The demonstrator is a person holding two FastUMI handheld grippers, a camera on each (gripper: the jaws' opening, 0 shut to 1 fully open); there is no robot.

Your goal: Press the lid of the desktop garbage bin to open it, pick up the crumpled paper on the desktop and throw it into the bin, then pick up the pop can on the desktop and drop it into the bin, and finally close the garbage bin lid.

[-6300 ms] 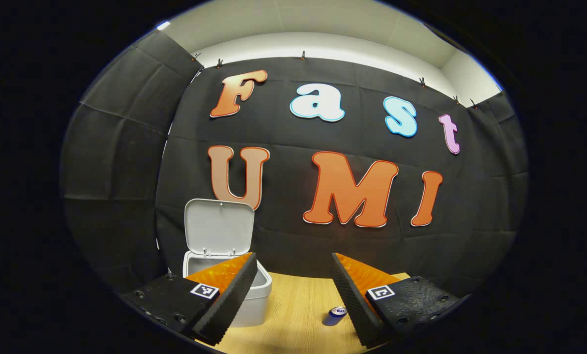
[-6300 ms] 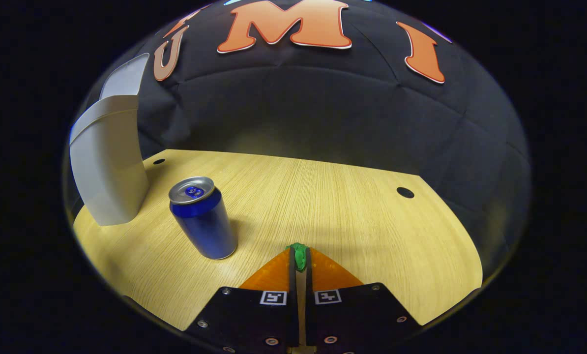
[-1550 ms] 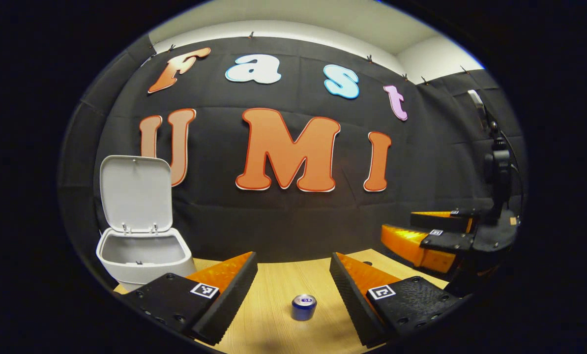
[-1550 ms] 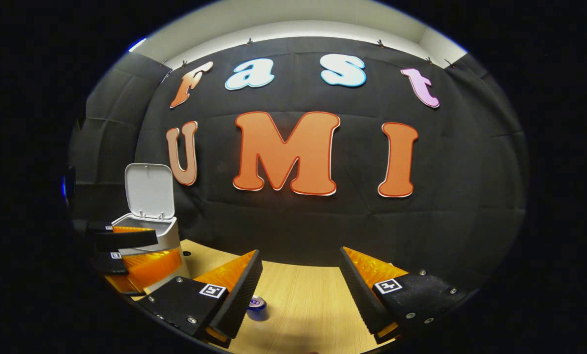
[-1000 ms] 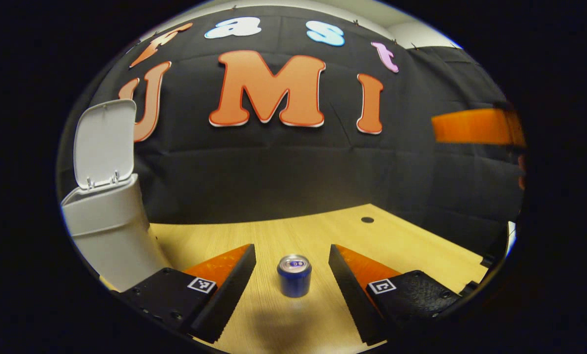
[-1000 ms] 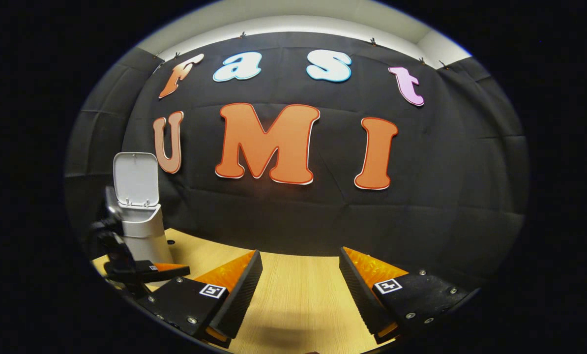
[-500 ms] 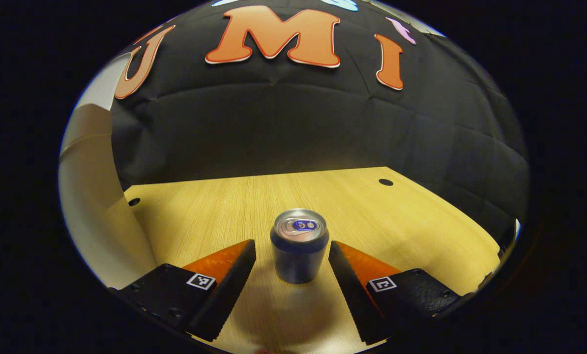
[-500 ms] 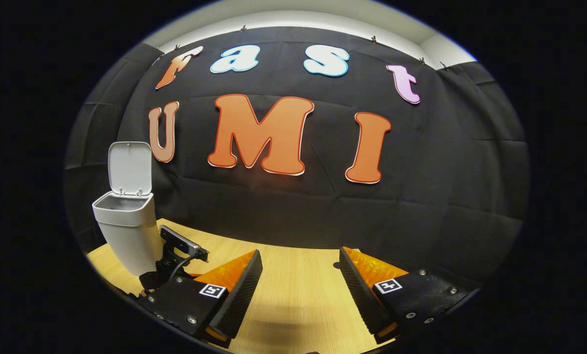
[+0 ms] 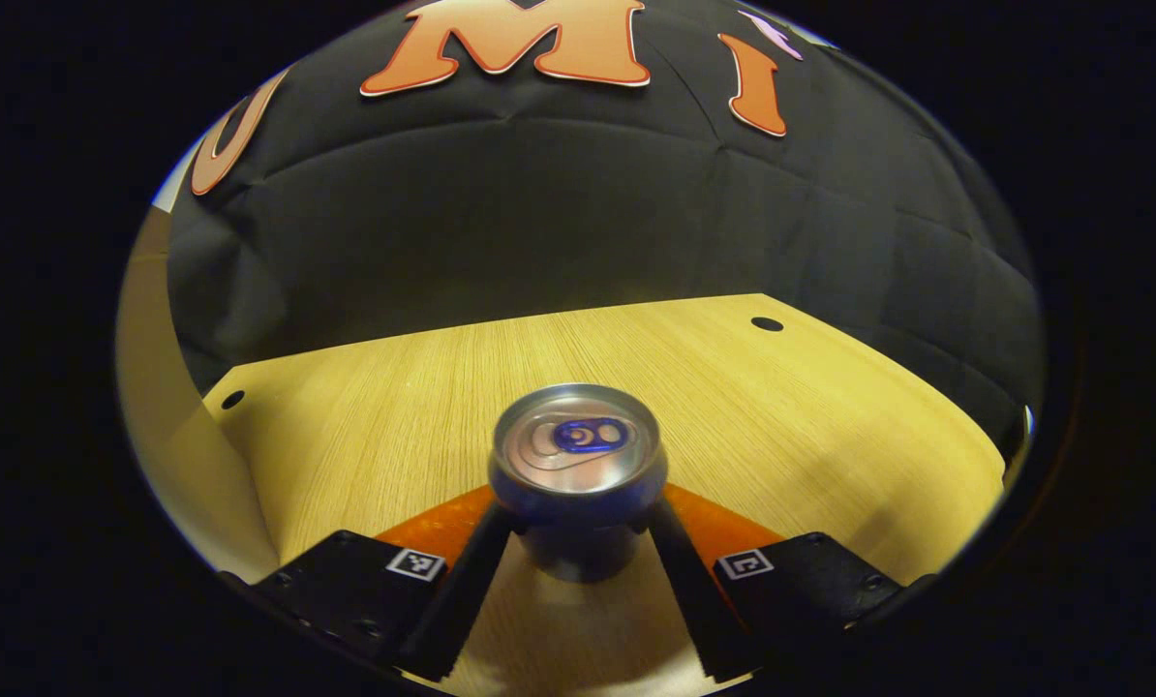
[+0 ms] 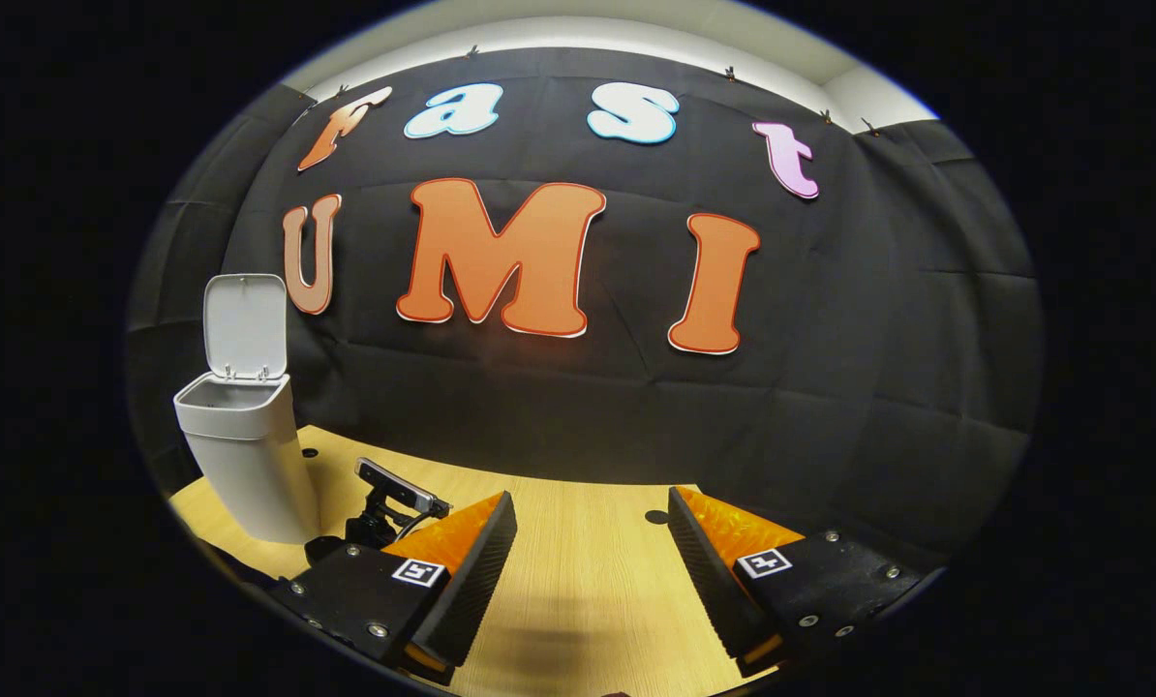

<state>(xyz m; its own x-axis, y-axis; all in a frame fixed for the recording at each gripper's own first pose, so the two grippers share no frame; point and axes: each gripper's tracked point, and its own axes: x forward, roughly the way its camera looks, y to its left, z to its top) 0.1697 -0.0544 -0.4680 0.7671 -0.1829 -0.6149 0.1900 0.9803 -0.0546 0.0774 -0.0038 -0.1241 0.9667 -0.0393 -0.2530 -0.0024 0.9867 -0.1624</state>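
A blue pop can (image 9: 576, 455) with a silver top stands upright on the wooden table (image 9: 394, 407). My left gripper (image 9: 578, 515) is low over the table and open, with the can between its fingers; the fingers sit close to the can's sides, and contact is unclear. The white garbage bin (image 10: 249, 455) stands at the table's left end with its lid (image 10: 244, 324) raised upright. Its wall (image 9: 157, 387) shows at the left edge of the left gripper view. My right gripper (image 10: 590, 499) hovers open above the table with nothing in it.
In the right gripper view, the left gripper's housing (image 10: 389, 508) shows low beside the bin. The table has small round holes (image 9: 767, 323) near its back corners. The black cloth wall rises behind the table's far edge.
My left gripper has dropped and moved forward, so the can now sits between its fingers, which have narrowed slightly. The right gripper has barely moved.
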